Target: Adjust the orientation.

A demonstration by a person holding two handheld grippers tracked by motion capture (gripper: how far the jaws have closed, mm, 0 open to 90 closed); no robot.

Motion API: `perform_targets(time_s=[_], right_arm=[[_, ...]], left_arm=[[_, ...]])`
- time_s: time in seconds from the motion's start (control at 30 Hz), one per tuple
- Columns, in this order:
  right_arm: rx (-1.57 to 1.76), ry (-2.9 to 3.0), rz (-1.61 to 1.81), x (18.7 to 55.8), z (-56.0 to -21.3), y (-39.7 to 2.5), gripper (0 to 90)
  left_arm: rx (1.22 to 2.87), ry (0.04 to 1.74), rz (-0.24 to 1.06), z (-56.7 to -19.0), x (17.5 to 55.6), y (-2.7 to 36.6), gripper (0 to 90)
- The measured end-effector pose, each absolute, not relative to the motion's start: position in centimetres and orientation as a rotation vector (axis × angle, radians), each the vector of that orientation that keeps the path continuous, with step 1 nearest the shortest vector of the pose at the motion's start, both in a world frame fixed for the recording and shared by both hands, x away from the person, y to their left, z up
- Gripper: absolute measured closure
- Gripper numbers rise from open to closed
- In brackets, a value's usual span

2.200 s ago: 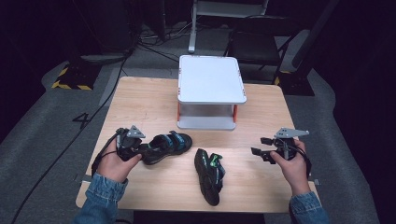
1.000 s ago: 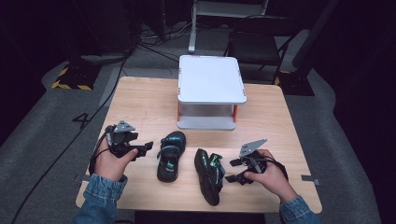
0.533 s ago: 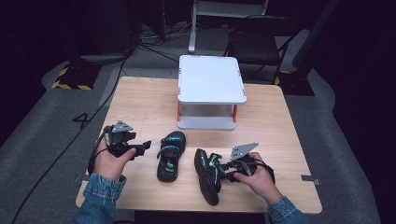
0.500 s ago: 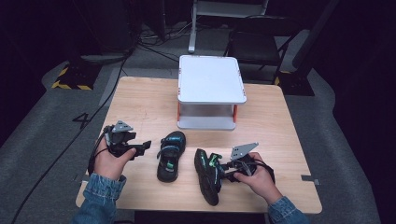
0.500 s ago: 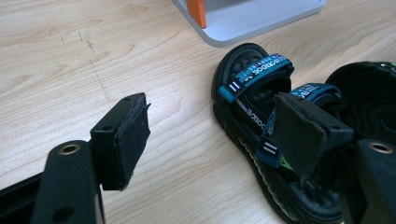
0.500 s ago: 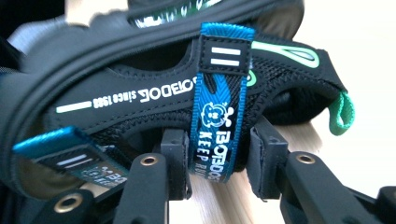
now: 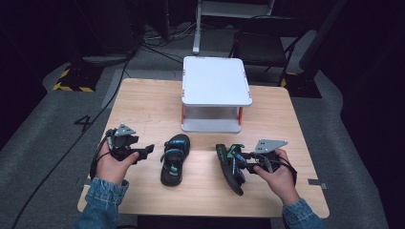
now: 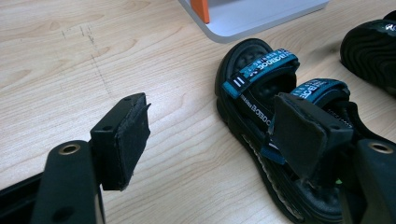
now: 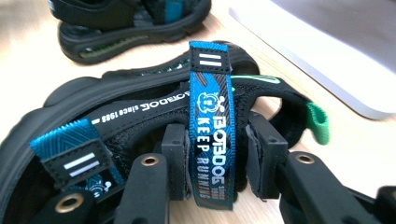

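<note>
1. Counter [image 7: 143,102]: light wood top, seen from above; a person's two denim-sleeved forearms enter from its near edge.
2. White stand [image 7: 216,81]: flat white top on orange posts over a grey base, set at the middle of the far half of the counter. Its corner also appears at the top of the left gripper view and its edge at the upper right of the right gripper view.
3. Left sandal [image 7: 173,158]: black sole, blue printed straps, green trim. Lies flat, sole down, just in front of the stand and left of centre. In the left gripper view [image 8: 275,116] it sits partly behind the right-hand jaw.
4. Right sandal [image 7: 231,164]: same make, tipped onto its side, right of centre and near the other sandal without touching it. In the right gripper view [image 9: 140,116] its footbed faces the camera.
5. Blue strap [image 9: 208,126]: printed "KEEP RUNNING", runs upright between the two jaws of the right gripper.
6. Left gripper [image 7: 143,151]: held low over the counter, just beside the left sandal. Released: jaws stand wide apart with bare wood between them, grasping nothing.
7. Right gripper [image 7: 241,163]: at the right sandal, jaws closed in on either side of the blue strap, pads against the strap's edges, grasping it.
</note>
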State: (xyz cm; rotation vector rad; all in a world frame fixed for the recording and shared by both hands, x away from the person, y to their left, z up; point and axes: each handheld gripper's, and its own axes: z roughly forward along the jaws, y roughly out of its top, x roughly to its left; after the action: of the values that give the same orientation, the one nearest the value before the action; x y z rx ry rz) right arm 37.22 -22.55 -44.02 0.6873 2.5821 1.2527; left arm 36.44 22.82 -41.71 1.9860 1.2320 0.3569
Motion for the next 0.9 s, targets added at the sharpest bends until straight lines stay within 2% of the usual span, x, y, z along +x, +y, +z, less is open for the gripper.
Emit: perform_targets(time_s=[0.3, 0.37, 0.57, 0.6, 0.83, 0.9], right_arm=[[0.526, 2.655, 1.278, 36.3, -45.2, -17.7, 61.3], [0.517, 2.676, 1.287, 36.4, -45.6, -16.6, 55.0], [0.44, 2.701, 1.236, 36.4, -45.6, -15.2, 50.1], [0.431, 2.729, 1.308, 36.5, -45.3, -14.9, 37.6], [0.409, 2.646, 1.461, 36.8, -42.5, -15.5, 38.6], [0.509, 2.524, 1.417, 38.1, -42.0, -16.2, 43.3]], left_arm=[[1.984, 1.239, 0.355, -42.0, 36.0, 23.2, 28.1], [1.98, 1.251, 0.354, -42.1, 35.7, 23.6, 28.1], [1.962, 1.271, 0.355, -42.3, 35.1, 24.2, 28.1], [1.965, 1.274, 0.356, -42.3, 34.9, 24.4, 28.1], [1.948, 1.307, 0.373, -42.5, 33.9, 25.4, 28.0], [1.947, 1.317, 0.371, -42.5, 33.5, 25.6, 28.0]])
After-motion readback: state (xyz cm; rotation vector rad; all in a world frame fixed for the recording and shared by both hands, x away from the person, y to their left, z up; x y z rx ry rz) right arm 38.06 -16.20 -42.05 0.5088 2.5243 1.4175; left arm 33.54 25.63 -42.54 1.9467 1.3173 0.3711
